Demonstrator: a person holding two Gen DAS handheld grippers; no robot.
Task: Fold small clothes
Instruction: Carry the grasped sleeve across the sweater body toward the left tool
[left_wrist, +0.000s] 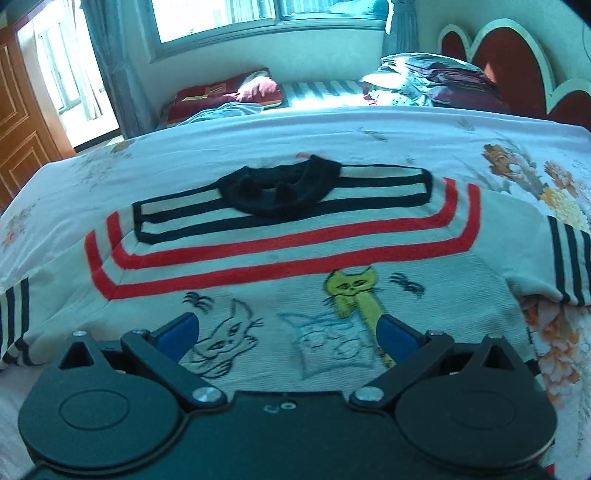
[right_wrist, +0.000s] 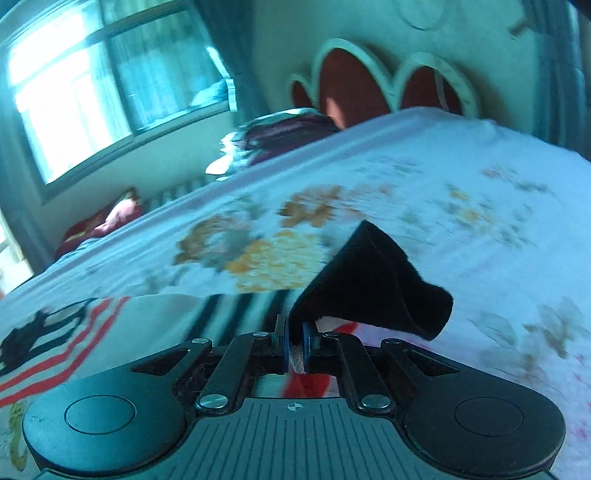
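Soft, limp knit sweater (left_wrist: 280, 236): right gripper (right_wrist: 295, 345) pinches black cuff (right_wrist: 373, 284); left gripper (left_wrist: 288, 332) jaws spread, best taking hem.

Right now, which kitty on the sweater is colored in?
The yellow cat. The other two cats are only outlines, drawn lower, between the open left fingers.

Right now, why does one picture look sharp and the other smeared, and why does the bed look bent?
Left wrist view: fairly sharp, the sweater clear; bright window washed out. Right wrist view: the flowered sheet streaked by motion blur, bluish cast, while the right tongs pinching the black cuff stay crisp. Both: fisheye lenses bow the bed's edges.
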